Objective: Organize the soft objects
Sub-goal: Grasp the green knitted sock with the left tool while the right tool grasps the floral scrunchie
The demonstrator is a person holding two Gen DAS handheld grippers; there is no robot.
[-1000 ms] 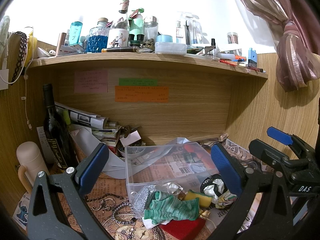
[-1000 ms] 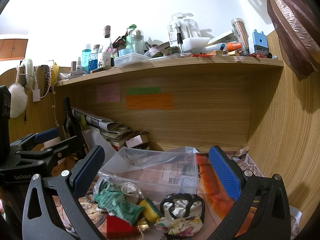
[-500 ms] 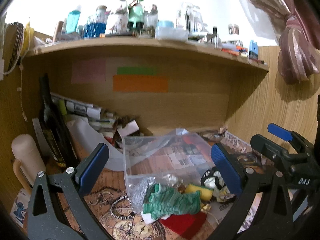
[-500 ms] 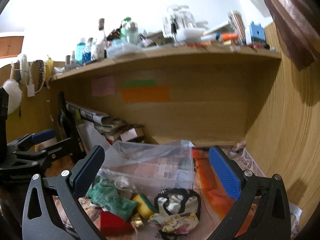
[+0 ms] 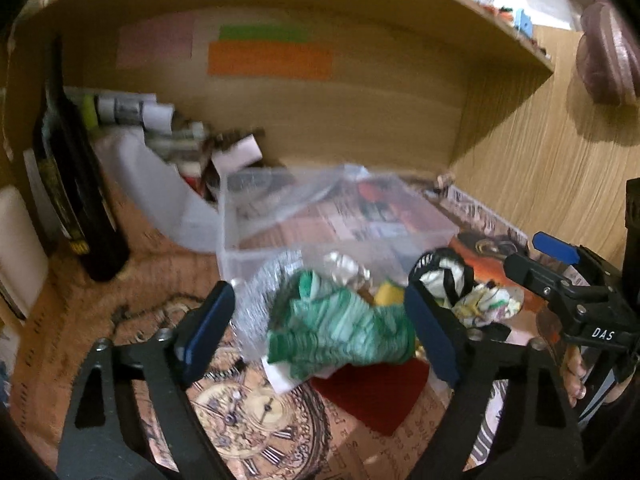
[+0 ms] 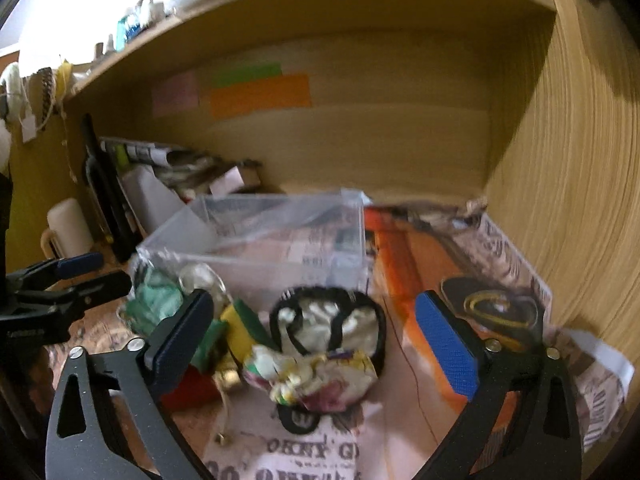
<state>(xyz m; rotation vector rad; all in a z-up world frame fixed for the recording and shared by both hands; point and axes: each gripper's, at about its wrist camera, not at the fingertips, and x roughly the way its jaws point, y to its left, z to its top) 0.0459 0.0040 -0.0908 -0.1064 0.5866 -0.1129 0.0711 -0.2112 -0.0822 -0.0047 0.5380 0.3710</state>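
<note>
A pile of soft things lies in front of a clear plastic box [image 5: 280, 232]. A green striped cloth [image 5: 344, 332] sits between the fingers of my open left gripper [image 5: 320, 332], with a silver mesh scrubber [image 5: 260, 312], a red cloth [image 5: 372, 396] and a yellow sponge [image 5: 390, 292] around it. My open right gripper [image 6: 316, 336] hovers over a black-and-white fabric piece [image 6: 328, 320] and a crumpled floral cloth [image 6: 316, 376]. The clear box also shows in the right wrist view [image 6: 256, 240]. The green cloth [image 6: 154, 300] is left of it there.
A dark wine bottle [image 5: 76, 184] and a cream mug [image 6: 68, 232] stand at the left. Stacked papers [image 5: 132, 108] lie behind. The wooden side wall [image 6: 560, 200] closes the right. Newspaper [image 6: 304, 452] covers the surface. The shelf [image 6: 280, 4] hangs overhead.
Both grippers have tipped down and moved closer to the pile. The green cloth now lies between my left fingers, the fabric pieces between my right fingers.
</note>
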